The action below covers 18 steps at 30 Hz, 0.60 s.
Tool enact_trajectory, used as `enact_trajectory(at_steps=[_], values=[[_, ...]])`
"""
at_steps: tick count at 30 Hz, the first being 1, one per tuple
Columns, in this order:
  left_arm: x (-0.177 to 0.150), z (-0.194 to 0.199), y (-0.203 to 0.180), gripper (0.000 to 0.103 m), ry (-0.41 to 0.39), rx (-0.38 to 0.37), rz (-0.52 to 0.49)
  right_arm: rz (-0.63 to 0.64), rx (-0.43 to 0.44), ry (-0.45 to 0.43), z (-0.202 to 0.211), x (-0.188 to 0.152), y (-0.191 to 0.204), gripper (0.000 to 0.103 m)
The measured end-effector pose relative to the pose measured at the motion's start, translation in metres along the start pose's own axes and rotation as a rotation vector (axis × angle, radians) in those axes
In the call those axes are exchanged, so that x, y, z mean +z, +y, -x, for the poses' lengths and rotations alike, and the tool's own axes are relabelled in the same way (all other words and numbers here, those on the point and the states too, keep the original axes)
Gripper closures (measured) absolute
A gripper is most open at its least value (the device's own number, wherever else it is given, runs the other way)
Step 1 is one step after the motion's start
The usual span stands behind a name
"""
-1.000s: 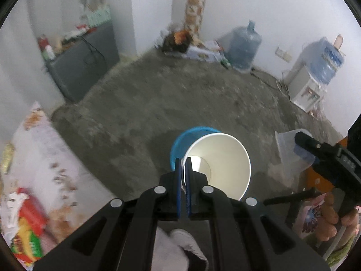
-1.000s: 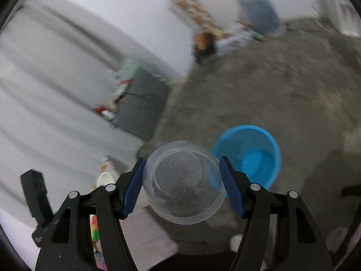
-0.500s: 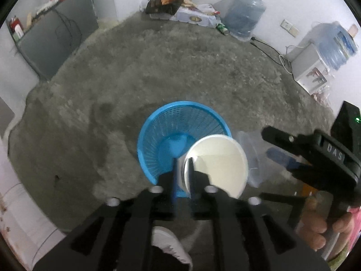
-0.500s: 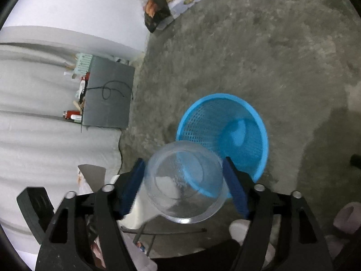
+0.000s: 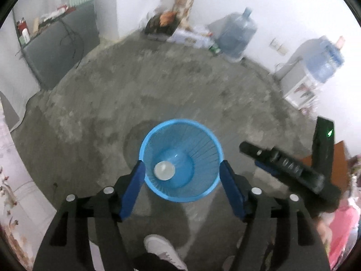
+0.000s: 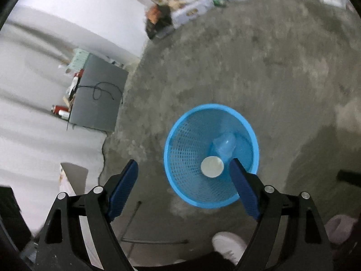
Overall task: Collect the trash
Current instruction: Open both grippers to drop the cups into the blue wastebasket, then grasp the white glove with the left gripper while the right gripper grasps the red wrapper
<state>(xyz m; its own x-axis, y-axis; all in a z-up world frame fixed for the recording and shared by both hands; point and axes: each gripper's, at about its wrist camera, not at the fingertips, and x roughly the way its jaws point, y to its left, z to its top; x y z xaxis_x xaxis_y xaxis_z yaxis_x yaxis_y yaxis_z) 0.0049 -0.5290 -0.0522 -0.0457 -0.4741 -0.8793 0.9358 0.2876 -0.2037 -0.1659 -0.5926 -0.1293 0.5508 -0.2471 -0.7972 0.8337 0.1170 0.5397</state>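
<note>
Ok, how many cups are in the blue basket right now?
2. A white paper cup sits at the bottom of the basket, and a clear plastic cup lies right beside it. The clear one is faint, so another could be hidden.

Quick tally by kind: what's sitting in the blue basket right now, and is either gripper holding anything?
White paper cup: 1
Clear plastic cup: 1
Total in the blue basket: 2
Left gripper: holding 0, open
Right gripper: holding 0, open
</note>
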Motion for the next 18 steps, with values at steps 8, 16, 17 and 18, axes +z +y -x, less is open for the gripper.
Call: enact_trajectory(at_steps=[8, 16, 17, 18], values=[[-0.031, 0.100, 0.023, 0.023, -0.125, -0.061, -0.004, 0.207, -0.083, -0.146, 0.074, -0.042, 0.054, 0.009], [-0.087, 0.200, 0.082, 0.012, -0.241, -0.006, 0.088, 0.442, -0.171, -0.231, 0.107, -0.087, 0.123, 0.008], [-0.092, 0.210, 0.088, 0.010, -0.252, 0.000, 0.102, 0.487, -0.166, -0.243, 0.111, -0.093, 0.131, 0.008], [-0.101, 0.226, 0.099, 0.008, -0.278, 0.008, 0.129, 0.528, -0.159, -0.256, 0.114, -0.100, 0.140, 0.008]])
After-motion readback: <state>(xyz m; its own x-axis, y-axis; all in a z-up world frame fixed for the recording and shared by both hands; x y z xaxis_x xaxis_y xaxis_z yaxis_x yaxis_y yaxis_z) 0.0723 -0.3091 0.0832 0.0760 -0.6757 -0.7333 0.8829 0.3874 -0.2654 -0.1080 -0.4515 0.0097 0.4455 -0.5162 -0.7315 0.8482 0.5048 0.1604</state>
